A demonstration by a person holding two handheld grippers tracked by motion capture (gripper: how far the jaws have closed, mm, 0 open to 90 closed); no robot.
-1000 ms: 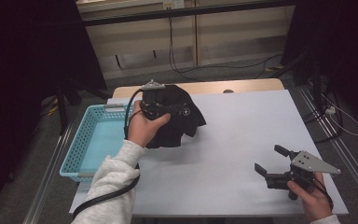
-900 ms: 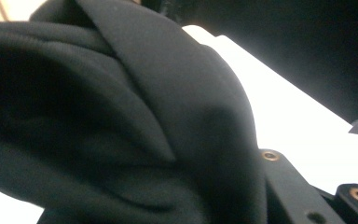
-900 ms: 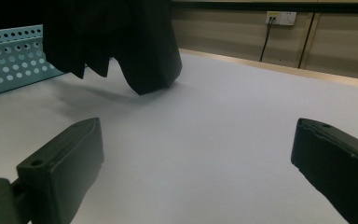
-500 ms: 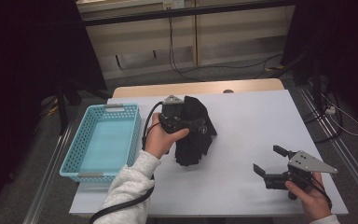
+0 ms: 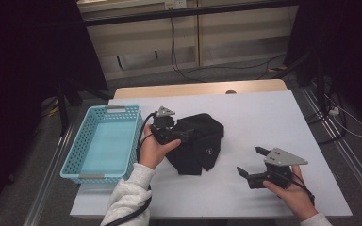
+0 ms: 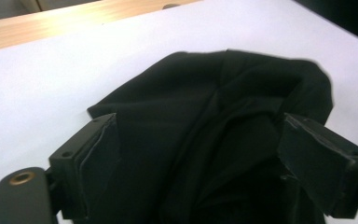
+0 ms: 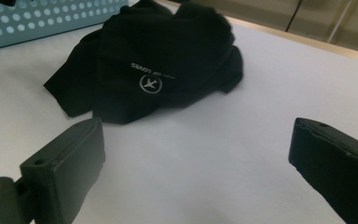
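A crumpled black garment point(image 5: 202, 141) with a small white logo lies on the white table point(image 5: 273, 113), just right of the basket. My left gripper point(image 5: 181, 135) reaches into its left side. In the left gripper view the cloth point(image 6: 214, 116) bulges between the two jaws, which have just been opening and now stand wide, so my left gripper point(image 6: 198, 128) is open. My right gripper point(image 5: 250, 160) hovers open near the table's front right, apart from the garment point(image 7: 158, 56), with only bare table showing between the jaws of my right gripper point(image 7: 199, 130).
A light blue perforated basket point(image 5: 75, 160) stands at the table's left edge, and its wall point(image 7: 37, 18) is behind the garment in the right gripper view. A wooden strip point(image 5: 198, 89) runs along the far edge. Cables lie on the floor beyond.
The left hand carried the garment away from the basket toward the table's middle and lowered it onto the surface, and its jaws spread apart. The right gripper shifted slightly left.
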